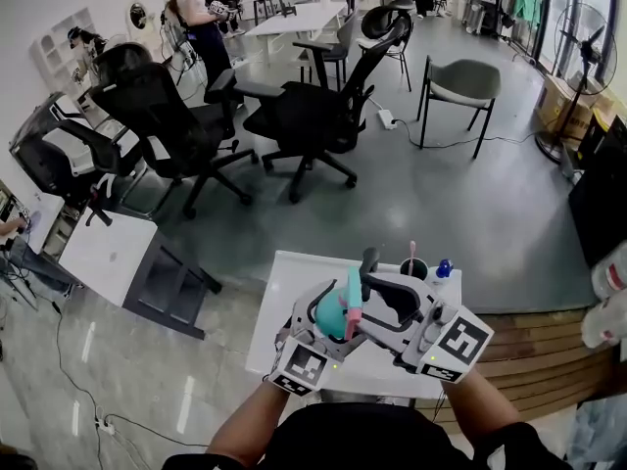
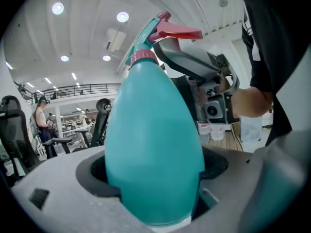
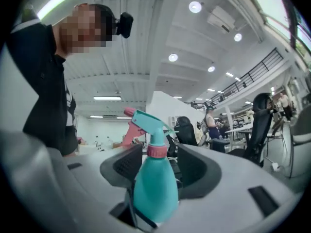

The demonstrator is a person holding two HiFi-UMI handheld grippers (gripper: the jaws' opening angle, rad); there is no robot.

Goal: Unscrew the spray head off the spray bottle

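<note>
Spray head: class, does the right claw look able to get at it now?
Probably yes: the right claw stands open either side of the spray head, nothing blocking, and the left claw grips the bottle.

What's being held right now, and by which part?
The left gripper grips the spray bottle by its teal body; the right gripper is open, fingers either side of the pink collar.

Spray bottle [image 3: 154,188] in left tongs [image 2: 154,188], over table [image 1: 284,302]; cup [image 1: 412,268] behind.
</note>
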